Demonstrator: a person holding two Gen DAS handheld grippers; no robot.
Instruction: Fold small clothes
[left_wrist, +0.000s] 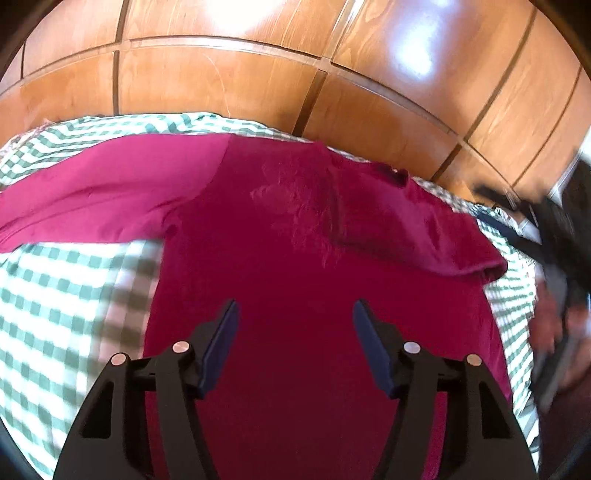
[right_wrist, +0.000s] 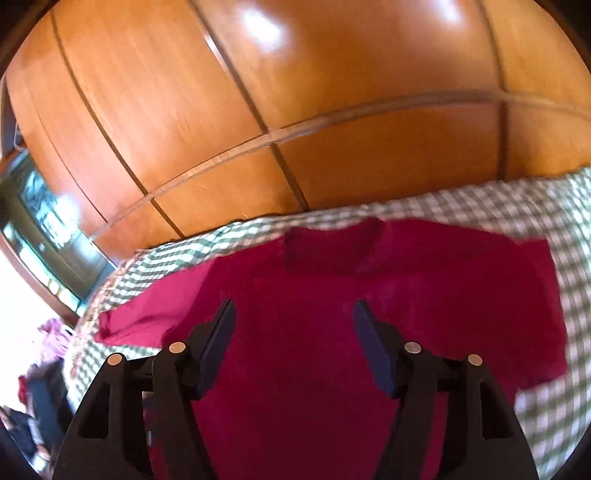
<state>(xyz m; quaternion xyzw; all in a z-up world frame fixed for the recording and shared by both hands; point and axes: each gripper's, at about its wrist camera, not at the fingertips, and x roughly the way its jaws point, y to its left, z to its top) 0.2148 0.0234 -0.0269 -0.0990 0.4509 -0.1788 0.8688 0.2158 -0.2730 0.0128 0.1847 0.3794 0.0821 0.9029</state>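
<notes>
While it lies spread across the green-and-white checked cloth (left_wrist: 62, 295), the magenta long-sleeved shirt (left_wrist: 303, 240) fills the middle of both wrist views. Seen from the left wrist, one sleeve (left_wrist: 85, 192) runs out flat over the cloth, whereas the opposite sleeve (left_wrist: 417, 236) is folded over the body of the shirt. The neckline (right_wrist: 332, 247) sits at the shirt's far edge, nearest the panelled wooden wardrobe (right_wrist: 295, 110) that rises behind the cloth. Above the shirt's body, the left gripper (left_wrist: 293, 328) has its jaws spread with nothing between them; the right gripper (right_wrist: 294, 328) is likewise parted and empty over the same garment. Beyond the shirt's folded side, a blurred hand (left_wrist: 554, 325) and dark gear appear at the frame edge. Off the cloth's edge, a heap of clothes (right_wrist: 40, 362) is dimly visible.
</notes>
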